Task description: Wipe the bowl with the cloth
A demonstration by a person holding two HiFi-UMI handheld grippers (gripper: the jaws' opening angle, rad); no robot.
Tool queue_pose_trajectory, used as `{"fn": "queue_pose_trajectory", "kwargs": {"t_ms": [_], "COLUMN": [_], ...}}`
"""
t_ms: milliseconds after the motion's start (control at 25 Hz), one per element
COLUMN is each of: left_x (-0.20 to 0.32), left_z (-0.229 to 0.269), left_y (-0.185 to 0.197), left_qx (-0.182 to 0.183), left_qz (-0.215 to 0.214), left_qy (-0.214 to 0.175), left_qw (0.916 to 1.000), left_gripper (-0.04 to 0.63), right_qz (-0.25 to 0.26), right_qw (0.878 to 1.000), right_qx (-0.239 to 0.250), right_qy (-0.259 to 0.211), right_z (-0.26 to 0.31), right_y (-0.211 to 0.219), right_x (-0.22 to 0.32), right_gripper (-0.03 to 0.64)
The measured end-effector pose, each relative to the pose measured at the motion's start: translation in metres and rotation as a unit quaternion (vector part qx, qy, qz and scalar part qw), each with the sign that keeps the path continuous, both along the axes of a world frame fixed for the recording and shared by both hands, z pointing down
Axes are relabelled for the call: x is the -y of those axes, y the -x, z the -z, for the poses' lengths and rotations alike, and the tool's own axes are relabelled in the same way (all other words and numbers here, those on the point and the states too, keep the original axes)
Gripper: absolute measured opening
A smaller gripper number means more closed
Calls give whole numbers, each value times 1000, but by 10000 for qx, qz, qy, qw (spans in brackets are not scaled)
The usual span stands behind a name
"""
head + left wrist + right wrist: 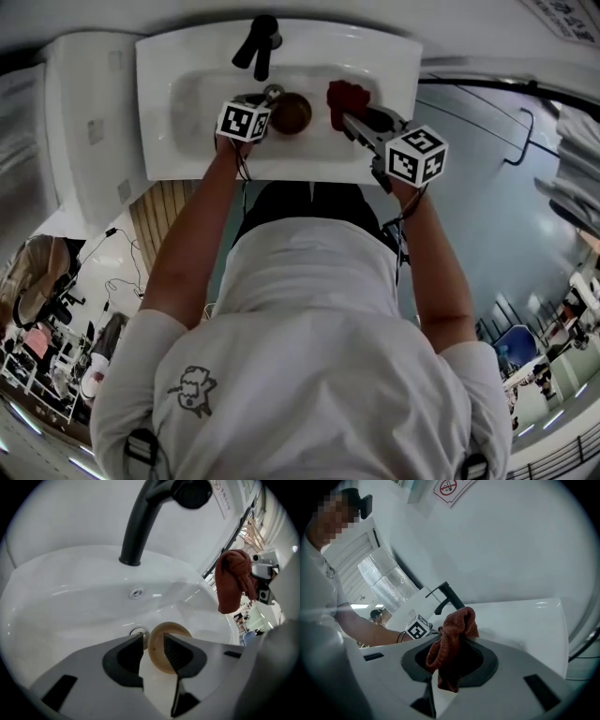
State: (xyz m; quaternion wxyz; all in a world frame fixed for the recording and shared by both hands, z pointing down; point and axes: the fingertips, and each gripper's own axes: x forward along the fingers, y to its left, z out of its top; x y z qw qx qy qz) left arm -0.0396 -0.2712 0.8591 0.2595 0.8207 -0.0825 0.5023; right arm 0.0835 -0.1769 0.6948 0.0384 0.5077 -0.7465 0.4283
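A small brown bowl [291,112] lies in the basin of the white sink [187,141], beside the drain [273,92]. My left gripper [265,108] hangs just above it, pointing steeply down. In the left gripper view the jaws stand open [153,641], and the bowl [164,665] shows through the gap below them with no pad pressing on it. My right gripper [345,120] is to the right over the basin, shut on a dark red cloth [343,97]. The cloth [452,644] droops in a bunch from its jaws [452,660] and also shows in the left gripper view [232,581].
A black faucet [258,42] rises at the back of the sink, its spout [140,527] arching over the basin. An overflow hole [137,593] sits in the back wall of the basin above the drain [138,633]. A white wall stands right behind the sink.
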Motion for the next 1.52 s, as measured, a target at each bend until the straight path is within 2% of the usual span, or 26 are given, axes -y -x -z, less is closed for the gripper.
{"fn": "queue_pose_trajectory", "kwargs": {"t_ms": [160, 240, 360, 520, 680, 760, 920, 1160, 1360, 1520], "left_x": [-5, 6, 6, 3, -15, -21, -22, -43, -79, -127], "left_z": [49, 79, 122, 188, 233, 243, 263, 305, 334, 341], "left_y": [1, -5, -4, -2, 7, 9, 9, 19, 41, 59], "left_qx": [-334, -587, -929, -1549, -1956, -2033, -2224, -2467, -2343, -2214], "left_qz": [75, 143, 254, 416, 479, 555, 617, 700, 1167, 1651], "left_qy": [-323, -566, -732, -1120, -1227, -1190, -1364, -1884, -2354, -2582], "left_qw": [9989, 9966, 9927, 9807, 9718, 9703, 9634, 9480, 9360, 9258], "left_gripper": [140, 126, 84, 15, 14, 14, 14, 14, 14, 14], "right_qz": [74, 175, 270, 271, 203, 208, 210, 250, 520, 713], "right_qw": [9997, 9987, 9968, 9939, 9922, 9917, 9898, 9826, 9775, 9758], "right_qx": [-149, -303, -476, -599, -576, -554, -688, -1176, -1131, -946], "right_qy": [-164, -375, -588, -888, -1086, -1144, -1227, -1413, -1701, -1837], "right_z": [26, 41, 64, 92, 113, 120, 132, 160, 185, 191], "right_y": [5, 8, 20, 32, 43, 46, 44, 35, 30, 28], "right_x": [0, 9, 9, 12, 9, 8, 5, -20, -55, -95], "right_gripper": [91, 91, 91, 91, 91, 91, 91, 91, 91, 91]}}
